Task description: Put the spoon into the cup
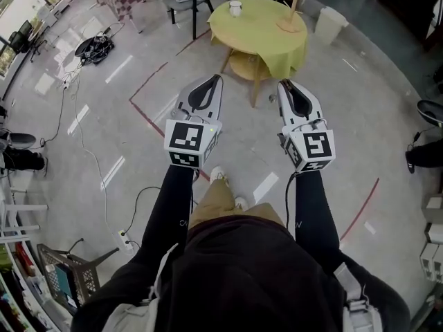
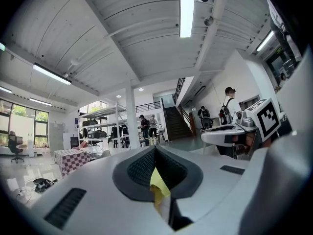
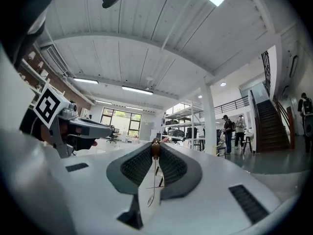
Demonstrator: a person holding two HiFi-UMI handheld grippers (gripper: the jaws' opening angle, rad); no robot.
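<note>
The person stands on the floor (image 1: 138,116) and holds both claws out level, side by side and well apart. The round desk (image 1: 291,47) under a yellow-green cloth (image 1: 263,30) stands ahead, well clear of both.

The left claw (image 1: 218,79) is closed. In its own view the pads meet at the tips, and only a sliver of yellow shows through lower down. It grips nothing.

The right claw (image 1: 284,84) is barely ajar. A thin pale slit runs between its pads and nothing is gripped. A small brown speck sits at the tips, and I cannot tell what it is.

The cup (image 1: 235,7) is white and stands upright near the desk's far left edge. A wooden mug tree (image 1: 295,7) stands on the far right. The spoon is too small to make out.
</note>
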